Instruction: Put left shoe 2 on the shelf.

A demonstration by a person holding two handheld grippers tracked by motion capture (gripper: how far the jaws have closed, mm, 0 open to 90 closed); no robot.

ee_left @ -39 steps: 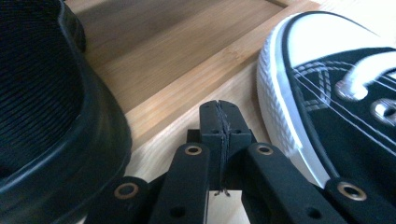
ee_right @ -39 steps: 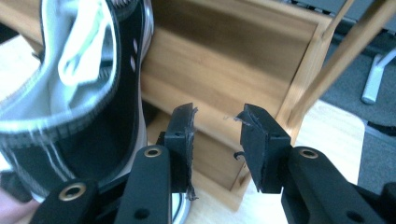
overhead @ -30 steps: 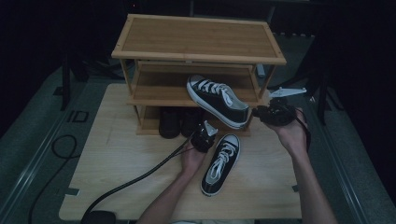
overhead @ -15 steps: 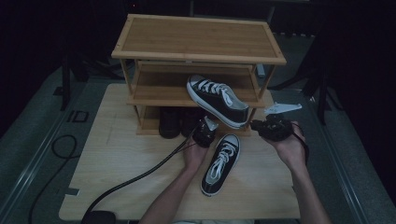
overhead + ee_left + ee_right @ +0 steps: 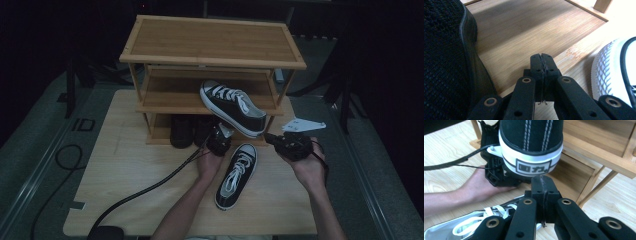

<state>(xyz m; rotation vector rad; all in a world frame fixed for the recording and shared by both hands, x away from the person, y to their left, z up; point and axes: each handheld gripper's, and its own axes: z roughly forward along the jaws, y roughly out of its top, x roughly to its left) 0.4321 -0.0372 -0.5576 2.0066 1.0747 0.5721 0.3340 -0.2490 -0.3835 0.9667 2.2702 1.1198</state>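
A black sneaker with white laces point(image 5: 232, 107) lies tilted on the middle shelf of a bamboo shoe rack point(image 5: 210, 37), its heel point(image 5: 531, 145) hanging over the front edge. Its mate point(image 5: 237, 172) lies flat on the table between the person's hands. My left gripper point(image 5: 219, 140) is shut with nothing in it, low in front of the bottom shelf point(image 5: 524, 32), beside a dark shoe point(image 5: 446, 62). The mate's white toe cap point(image 5: 607, 70) is to its right. My right gripper point(image 5: 274, 138) is shut and bare, just below and in front of the overhanging heel.
Dark shoes point(image 5: 182, 131) stand on the rack's bottom shelf. The rack's top shelf is bare. A black cable point(image 5: 150, 187) trails from the left gripper across the wooden table point(image 5: 125, 165) to its near left corner. The rack's right leg point(image 5: 599, 185) stands close by the right gripper.
My right gripper has drawn back from beside the sneaker's heel, lower and toward the person. The left gripper has edged slightly toward the rack. Both sneakers have stayed put.
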